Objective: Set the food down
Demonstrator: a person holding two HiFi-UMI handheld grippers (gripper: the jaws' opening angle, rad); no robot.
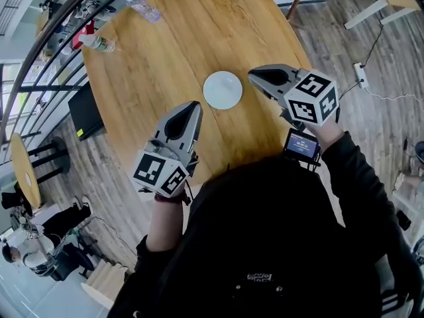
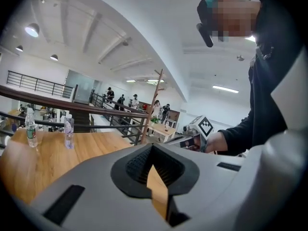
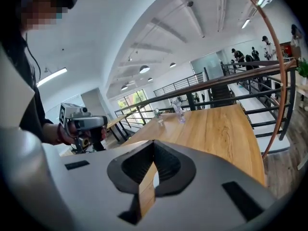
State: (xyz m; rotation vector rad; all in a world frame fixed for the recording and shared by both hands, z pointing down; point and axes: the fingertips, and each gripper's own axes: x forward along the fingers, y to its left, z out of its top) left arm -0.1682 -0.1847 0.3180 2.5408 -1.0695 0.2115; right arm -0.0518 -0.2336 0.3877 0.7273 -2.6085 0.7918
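Above the tabletop (image 1: 165, 38), left claw (image 1: 195, 106) and right claw (image 1: 253, 75) hang pressed together, pinching nothing. Set-down looks over; next, back both away from the white plate (image 1: 222, 89).

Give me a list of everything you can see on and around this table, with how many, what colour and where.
round wooden table: one, light brown, fills the middle of the head view
small round white dish: one, white, nothing visible on it, near the table's middle
clear plastic water bottles: two, clear, at the table's far left edge
white power strip: one, white, on the wooden floor right of the table
left claw: one, grey, shut and empty, left of the dish
right claw: one, grey, shut and empty, right of the dish
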